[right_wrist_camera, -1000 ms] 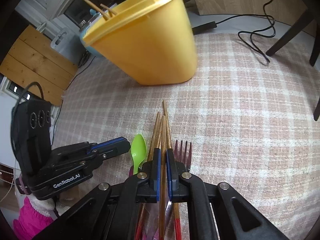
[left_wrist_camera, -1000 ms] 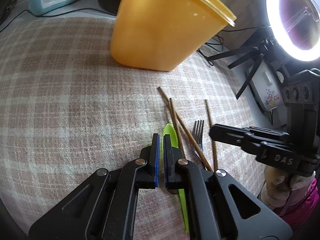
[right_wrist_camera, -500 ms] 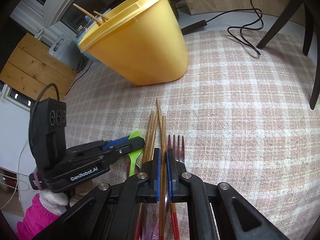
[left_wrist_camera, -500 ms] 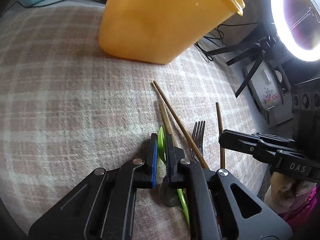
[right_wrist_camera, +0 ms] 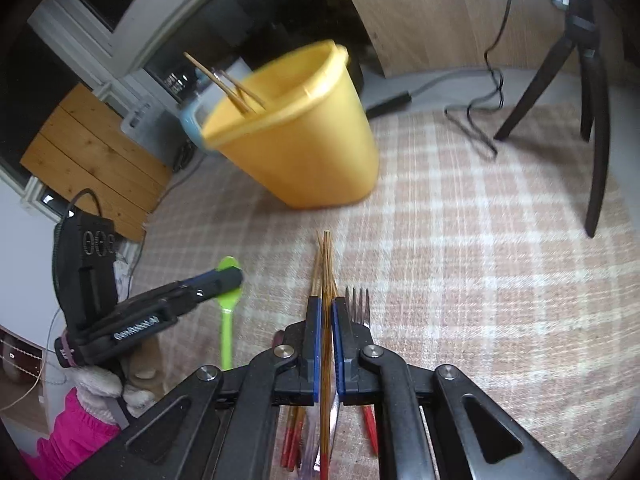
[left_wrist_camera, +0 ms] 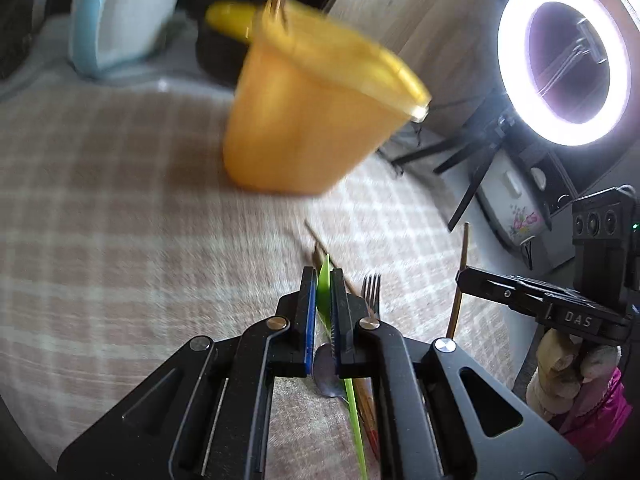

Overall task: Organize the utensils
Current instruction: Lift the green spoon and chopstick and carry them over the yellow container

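**Inspector:** Starting nearest: what is each gripper holding?

**Onlooker:** The left gripper [left_wrist_camera: 323, 316] is clamping the green spoon [right_wrist_camera: 228, 304] at its bowl, jaws narrow, with the handle trailing back below the fingers. The right gripper [right_wrist_camera: 327, 340] is pinching a single wooden chopstick [right_wrist_camera: 326, 280], jaws nearly closed on it, with the tip pointing forward.

**Inspector:** And what is lying on the bench beneath them?

**Onlooker:** A metal fork [right_wrist_camera: 357, 306] is lying just beside the right gripper, and more chopsticks [left_wrist_camera: 320, 245] are resting on the checked cloth [right_wrist_camera: 480, 260]. A metal spoon [left_wrist_camera: 326, 372] is lying under the left fingers.

**Inspector:** Farther off?

**Onlooker:** The yellow bucket [right_wrist_camera: 304, 148] is standing well ahead on the cloth, already holding two chopsticks [right_wrist_camera: 224, 84] that are leaning on its rim. Both views are blurring, so finer detail is uncertain.

**Inspector:** Advice for the step in hand?

**Onlooker:** In my judgement, both items are heading for the bucket. Each should be carried clear above the rim, tilted downward and released only once its lower end is inside. One gripper should go at a time, since both are working close together.
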{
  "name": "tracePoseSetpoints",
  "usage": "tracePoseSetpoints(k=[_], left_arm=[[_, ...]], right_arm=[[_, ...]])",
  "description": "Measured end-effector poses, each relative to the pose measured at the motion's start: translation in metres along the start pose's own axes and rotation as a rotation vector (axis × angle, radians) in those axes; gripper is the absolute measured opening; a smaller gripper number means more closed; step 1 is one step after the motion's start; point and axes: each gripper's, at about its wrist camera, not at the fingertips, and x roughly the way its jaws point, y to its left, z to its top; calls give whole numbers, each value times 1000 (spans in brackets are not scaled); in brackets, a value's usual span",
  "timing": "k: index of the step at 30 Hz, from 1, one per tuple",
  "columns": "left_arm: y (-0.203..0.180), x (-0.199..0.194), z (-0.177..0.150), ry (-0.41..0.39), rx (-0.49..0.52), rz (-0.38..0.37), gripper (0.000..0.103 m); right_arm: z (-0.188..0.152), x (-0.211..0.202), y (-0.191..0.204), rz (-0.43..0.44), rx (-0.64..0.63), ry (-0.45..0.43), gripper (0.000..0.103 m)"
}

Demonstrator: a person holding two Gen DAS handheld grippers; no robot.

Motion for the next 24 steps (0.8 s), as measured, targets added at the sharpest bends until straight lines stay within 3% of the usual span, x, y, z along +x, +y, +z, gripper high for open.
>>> tracePoseSetpoints(k=[11,24], left_arm=[[-27,-73,42,-253,107,79,4],[-31,-88,112,-403,112,132,4]], right_arm=[[9,-67,27,-16,-67,-212,3],[45,-111,54,-14,-98,-406,3]])
